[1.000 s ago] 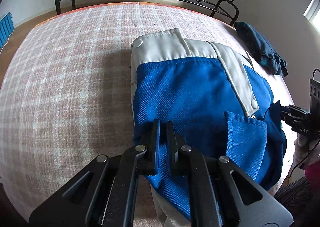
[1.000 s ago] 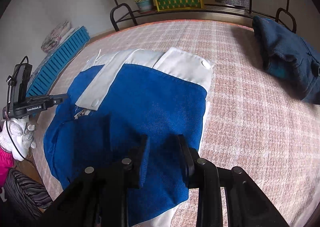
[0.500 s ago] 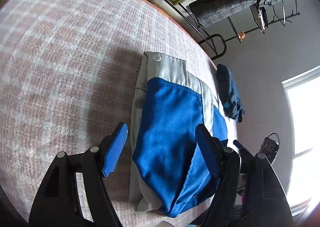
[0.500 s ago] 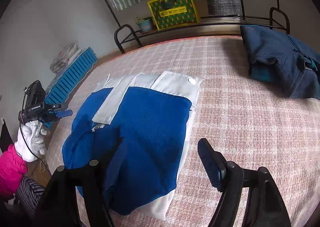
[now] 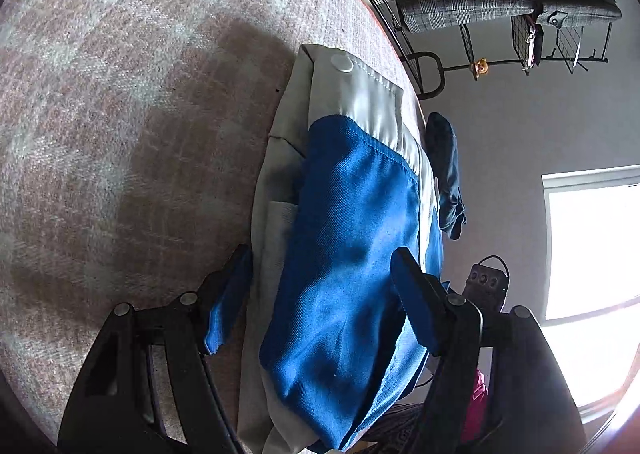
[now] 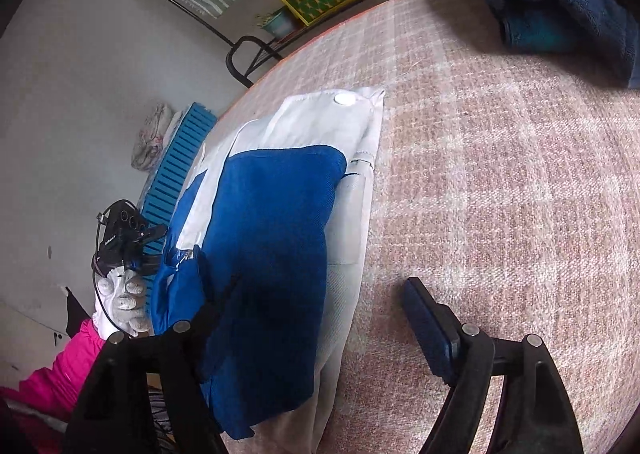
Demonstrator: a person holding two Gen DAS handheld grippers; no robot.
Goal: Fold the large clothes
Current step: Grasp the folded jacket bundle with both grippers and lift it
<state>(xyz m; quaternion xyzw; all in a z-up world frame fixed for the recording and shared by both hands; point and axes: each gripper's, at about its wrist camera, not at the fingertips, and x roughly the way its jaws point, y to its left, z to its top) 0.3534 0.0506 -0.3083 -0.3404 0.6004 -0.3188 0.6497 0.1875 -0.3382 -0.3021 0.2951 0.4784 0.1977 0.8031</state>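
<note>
Left claw: fingers spread wide, nothing pinched. The folded blue-and-grey garment lies on the plaid-covered surface directly ahead of and between the spread fingers; whether either pad touches the cloth, cannot tell. Grey snap-button flap at the garment's far end.

Right claw: fingers likewise spread apart, empty. The garment sits ahead and toward its left finger, which overlaps the blue fabric in view; right finger is over bare plaid.

Dark navy clothing pile lies well beyond the right claw, far right. Gloved left hand visible at the garment's far side, holding the other claw.
</note>
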